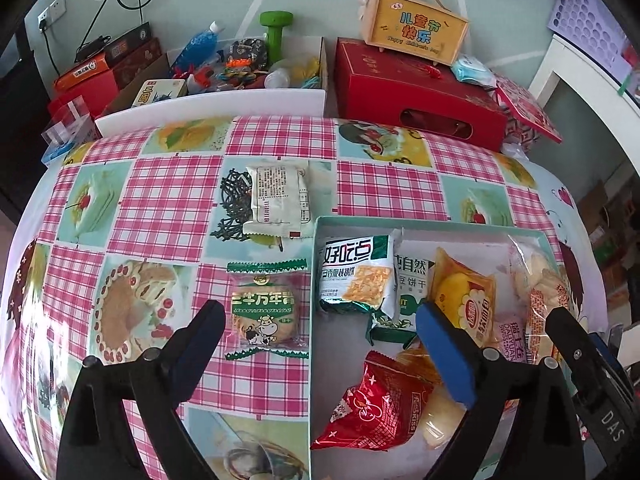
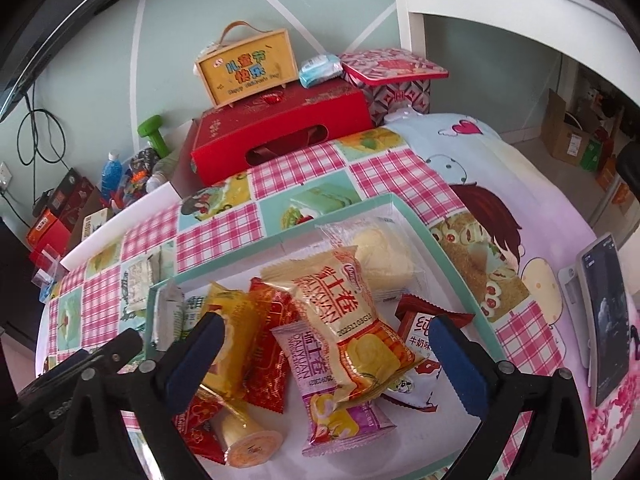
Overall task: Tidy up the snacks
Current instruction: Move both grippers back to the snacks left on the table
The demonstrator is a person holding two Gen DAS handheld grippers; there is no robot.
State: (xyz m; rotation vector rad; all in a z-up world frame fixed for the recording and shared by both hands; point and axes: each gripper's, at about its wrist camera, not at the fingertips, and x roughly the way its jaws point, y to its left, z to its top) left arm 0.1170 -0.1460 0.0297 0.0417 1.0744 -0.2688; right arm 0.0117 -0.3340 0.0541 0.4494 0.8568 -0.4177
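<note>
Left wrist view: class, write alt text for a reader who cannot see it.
An open left gripper hangs over a checked tablecloth, one finger above a teal tray full of snack packets. A biscuit packet and a white packet lie outside the tray.

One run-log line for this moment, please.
left fingers: open | right fingers: open | teal-rimmed tray: holds snacks | green-edged biscuit packet: outside tray
</note>
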